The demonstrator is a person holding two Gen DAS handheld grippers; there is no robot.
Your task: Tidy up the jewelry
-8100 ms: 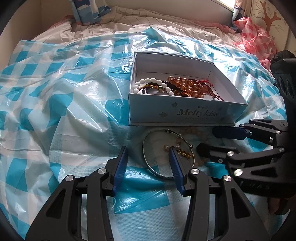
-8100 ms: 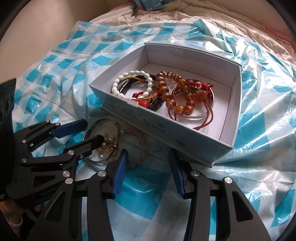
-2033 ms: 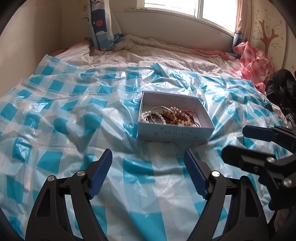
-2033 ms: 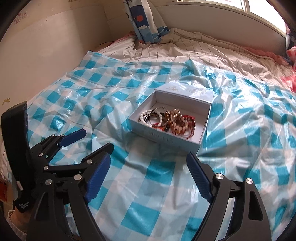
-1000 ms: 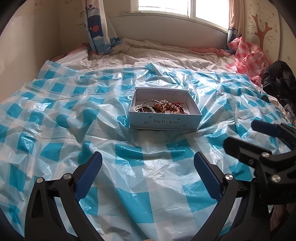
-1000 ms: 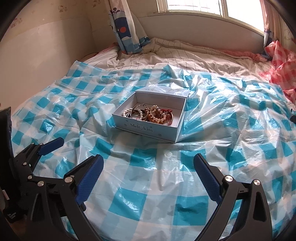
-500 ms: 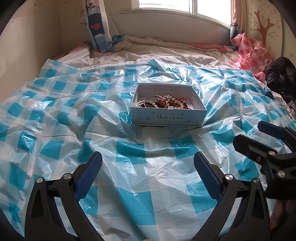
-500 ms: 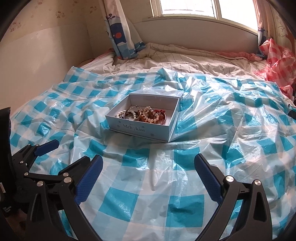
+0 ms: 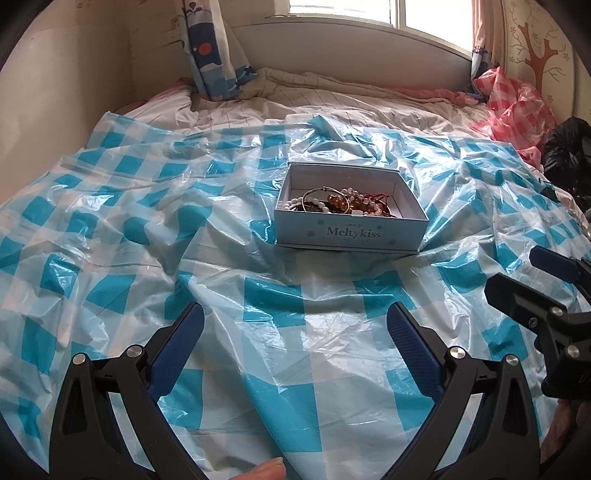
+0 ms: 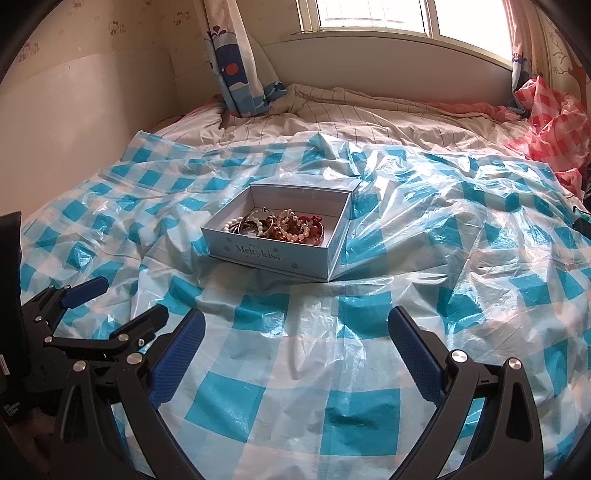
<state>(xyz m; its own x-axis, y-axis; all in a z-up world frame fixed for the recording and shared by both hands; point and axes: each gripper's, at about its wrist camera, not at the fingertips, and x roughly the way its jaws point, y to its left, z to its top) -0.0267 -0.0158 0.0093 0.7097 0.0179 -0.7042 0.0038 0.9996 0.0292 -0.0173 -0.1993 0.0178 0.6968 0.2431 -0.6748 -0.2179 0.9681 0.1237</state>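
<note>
Daylit window [image 10: 373, 14] above a bed [image 10: 369, 110] draped in blue-checked plastic sheet [image 10: 295, 369].

One word reads clearly: "Meltykiss", printed in dark blue across the near wall of the pale blue box [image 9: 351, 234], small snowflake marks on either side. Nothing else legible.

Bed, window and clutter around you

Your blue-and-white checked plastic sheet [image 9: 155, 206] covers the near bed, striped bedding [image 10: 369, 110] lies beyond it, a whale-print curtain [image 10: 236, 62] hangs far left, and a pink checked bag [image 9: 517, 99] sits far right.
</note>
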